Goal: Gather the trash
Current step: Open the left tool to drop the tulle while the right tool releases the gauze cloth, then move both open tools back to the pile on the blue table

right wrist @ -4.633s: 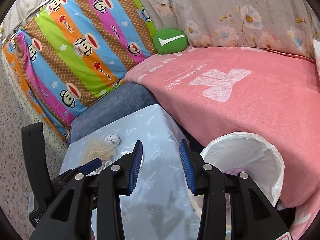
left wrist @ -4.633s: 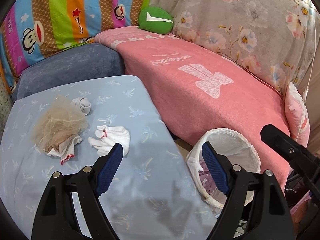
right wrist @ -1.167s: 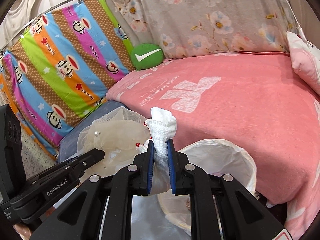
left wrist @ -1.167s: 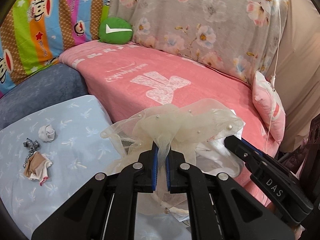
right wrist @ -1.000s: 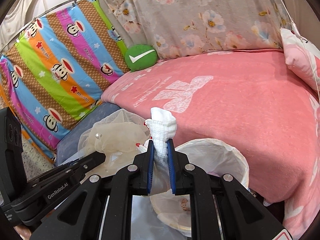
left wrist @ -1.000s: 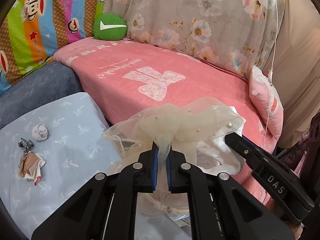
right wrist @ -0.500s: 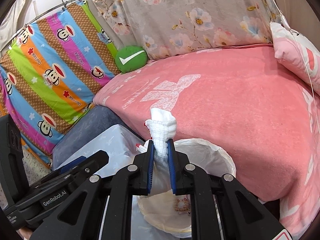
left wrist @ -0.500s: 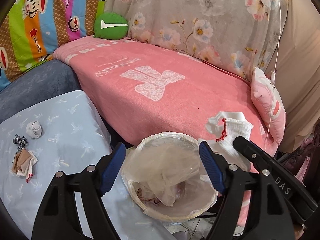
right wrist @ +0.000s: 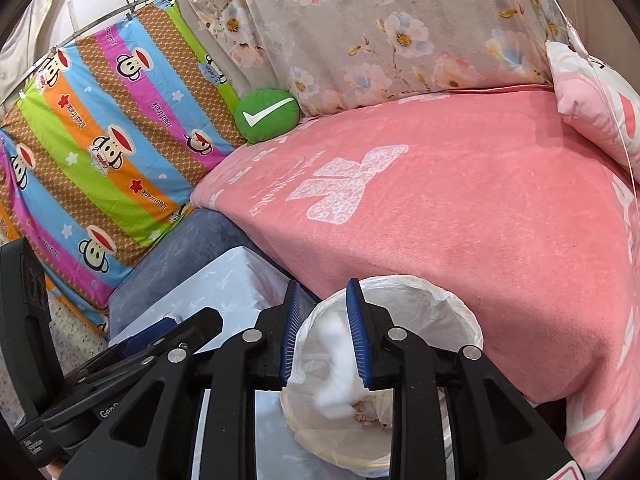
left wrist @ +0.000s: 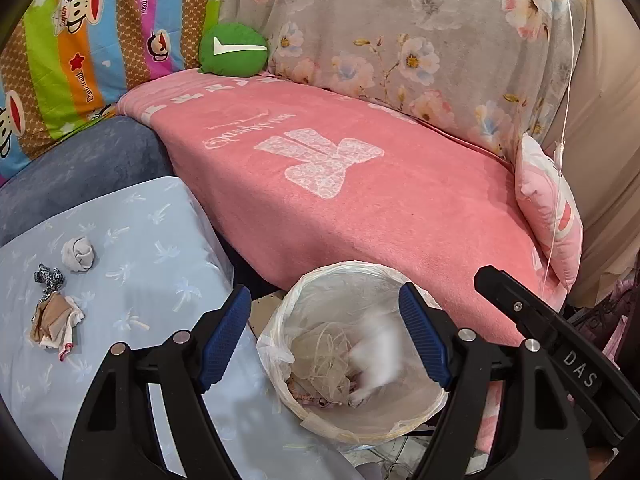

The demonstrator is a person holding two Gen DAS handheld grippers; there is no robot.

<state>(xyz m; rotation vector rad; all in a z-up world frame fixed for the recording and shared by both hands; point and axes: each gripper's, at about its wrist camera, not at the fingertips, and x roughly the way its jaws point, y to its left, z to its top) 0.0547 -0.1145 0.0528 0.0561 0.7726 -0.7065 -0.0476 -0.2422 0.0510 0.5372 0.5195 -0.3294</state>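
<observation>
- Our left gripper (left wrist: pixel 324 332) stands wide and empty above the trash bin (left wrist: pixel 320 426); the gauzy netting (left wrist: pixel 326 354) already lies inside.
- Our right gripper (right wrist: pixel 322 334) has just been opening, and the white cloth (right wrist: pixel 334 376) is a falling blur below its jaws, free of the pads.
- Still on the blue tabletop (left wrist: pixel 132 280): a balled grey sock (left wrist: pixel 78 254) and a crumpled tan rag pile (left wrist: pixel 54 318).
- Both look light, limp and unbreakable (no care needed); we would pinch each at its bunched middle.

Pink blanket (left wrist: pixel 360 184) covers sofa seat; green cushion (left wrist: pixel 234 50) at its back corner; pink pillow (left wrist: pixel 550 216) at right edge.
</observation>
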